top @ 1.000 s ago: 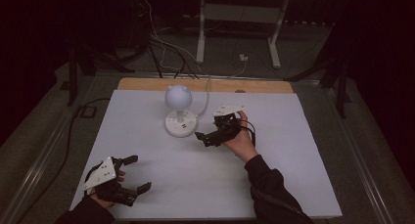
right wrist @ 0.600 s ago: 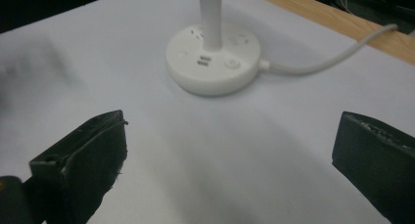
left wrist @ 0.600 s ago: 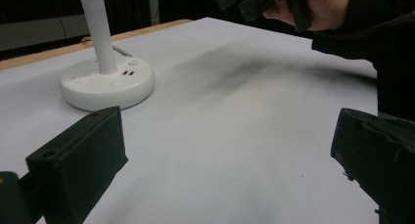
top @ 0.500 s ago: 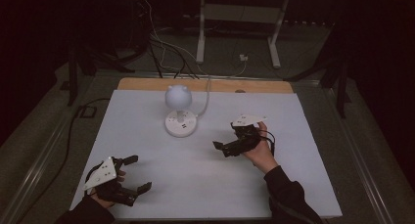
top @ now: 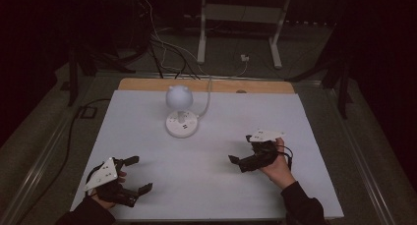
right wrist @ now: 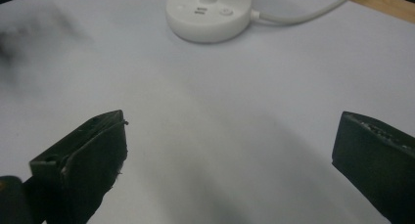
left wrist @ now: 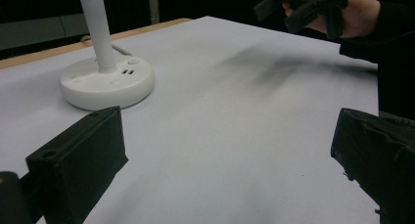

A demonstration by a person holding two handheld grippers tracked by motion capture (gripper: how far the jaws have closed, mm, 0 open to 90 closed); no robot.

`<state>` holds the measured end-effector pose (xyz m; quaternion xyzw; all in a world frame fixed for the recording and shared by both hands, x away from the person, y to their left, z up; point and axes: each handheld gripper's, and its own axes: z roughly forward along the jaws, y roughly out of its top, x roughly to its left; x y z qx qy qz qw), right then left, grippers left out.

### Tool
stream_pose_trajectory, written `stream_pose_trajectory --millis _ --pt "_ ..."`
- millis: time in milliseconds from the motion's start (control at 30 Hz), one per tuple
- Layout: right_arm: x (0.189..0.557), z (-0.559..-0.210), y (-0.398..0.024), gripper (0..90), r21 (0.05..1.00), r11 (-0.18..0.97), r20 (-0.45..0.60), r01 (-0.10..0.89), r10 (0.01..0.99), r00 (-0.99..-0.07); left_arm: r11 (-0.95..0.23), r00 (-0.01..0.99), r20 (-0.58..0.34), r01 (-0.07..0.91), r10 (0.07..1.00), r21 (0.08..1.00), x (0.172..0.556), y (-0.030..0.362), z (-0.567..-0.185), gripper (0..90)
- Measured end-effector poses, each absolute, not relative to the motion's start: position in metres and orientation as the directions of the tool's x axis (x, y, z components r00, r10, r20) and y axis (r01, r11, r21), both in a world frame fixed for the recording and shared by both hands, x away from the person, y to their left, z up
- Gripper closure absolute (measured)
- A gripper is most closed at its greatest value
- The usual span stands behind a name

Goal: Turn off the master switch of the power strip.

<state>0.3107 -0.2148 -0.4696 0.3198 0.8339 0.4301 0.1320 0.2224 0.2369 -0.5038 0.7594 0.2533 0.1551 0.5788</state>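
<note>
Your left gripper [top: 130, 175] sits near the table's front-left corner, jaws spread wide, nothing btwn them, grey plate on top, your left hand [top: 109, 189] wrapped round its body. Your right gripper [top: 237, 162] is held above the table toward the right edge, jaws wide apart, pointing left, gripped by your right hand [top: 276, 163], dark sleeve [top: 302, 208] coming in from the front edge.

Left gripper view: lamp [left wrist: 105, 72] stem cut by the top edge, head out of frame; right hand [left wrist: 355, 13] and the right gripper [left wrist: 298, 9] it holds clipped at the top, gripper blurred. Right gripper view: lamp base cropped at the top, cord [right wrist: 313, 11] runs off the upper right. High view: base markings too small to read; both forearms cut by the bottom edge; room beyond the worktop [top: 206, 185] too dark.
</note>
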Motion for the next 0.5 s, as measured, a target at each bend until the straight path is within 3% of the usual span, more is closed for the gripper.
stream_pose_trajectory --millis 500 --pt "0.277 -0.484 -0.265 0.2 0.812 0.369 0.081 0.452 0.696 -0.714 -0.202 0.823 -0.057 0.205 0.565 0.958 0.222 0.237 -0.504 0.4"
